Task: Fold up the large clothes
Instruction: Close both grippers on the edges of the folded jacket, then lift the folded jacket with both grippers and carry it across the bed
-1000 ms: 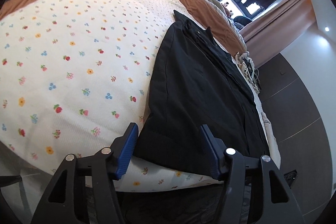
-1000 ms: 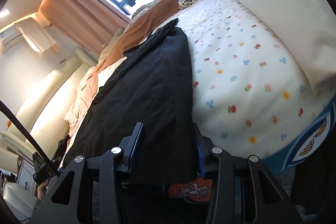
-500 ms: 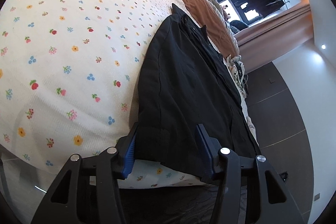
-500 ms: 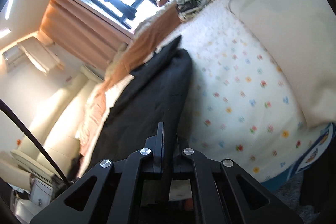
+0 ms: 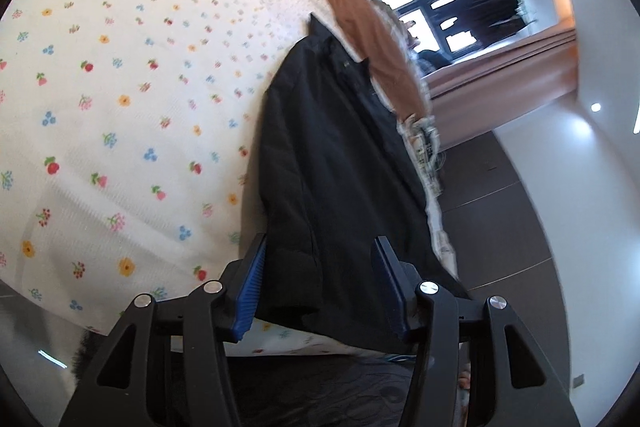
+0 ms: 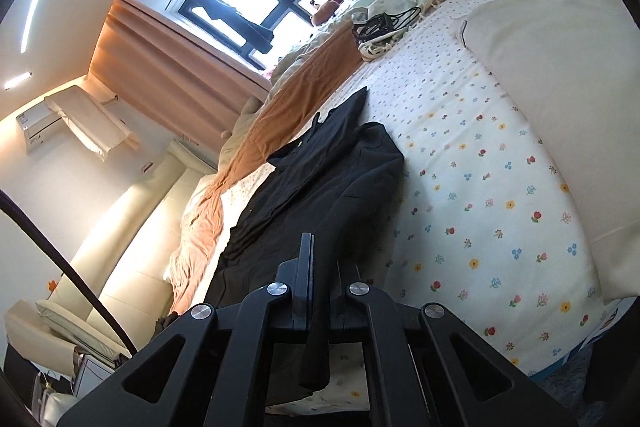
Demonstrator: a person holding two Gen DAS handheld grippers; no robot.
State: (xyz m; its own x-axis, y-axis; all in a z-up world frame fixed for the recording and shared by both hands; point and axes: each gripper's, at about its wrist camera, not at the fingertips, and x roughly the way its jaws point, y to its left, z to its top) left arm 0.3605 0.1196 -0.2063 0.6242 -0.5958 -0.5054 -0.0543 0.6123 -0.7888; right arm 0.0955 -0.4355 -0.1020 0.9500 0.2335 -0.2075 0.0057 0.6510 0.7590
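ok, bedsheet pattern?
Bedsheet: white with small multicoloured flowers and fruit; clearest in the left wrist view.

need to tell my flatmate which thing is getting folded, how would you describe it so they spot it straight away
Start at the big bed with the white flower-print sheet. Along the side nearest the orange blanket lies a long black jacket, collar pointing toward the window. It is the only dark garment spread on the sheet; its near hem hangs over the bed edge, where the right gripper is shut on it.
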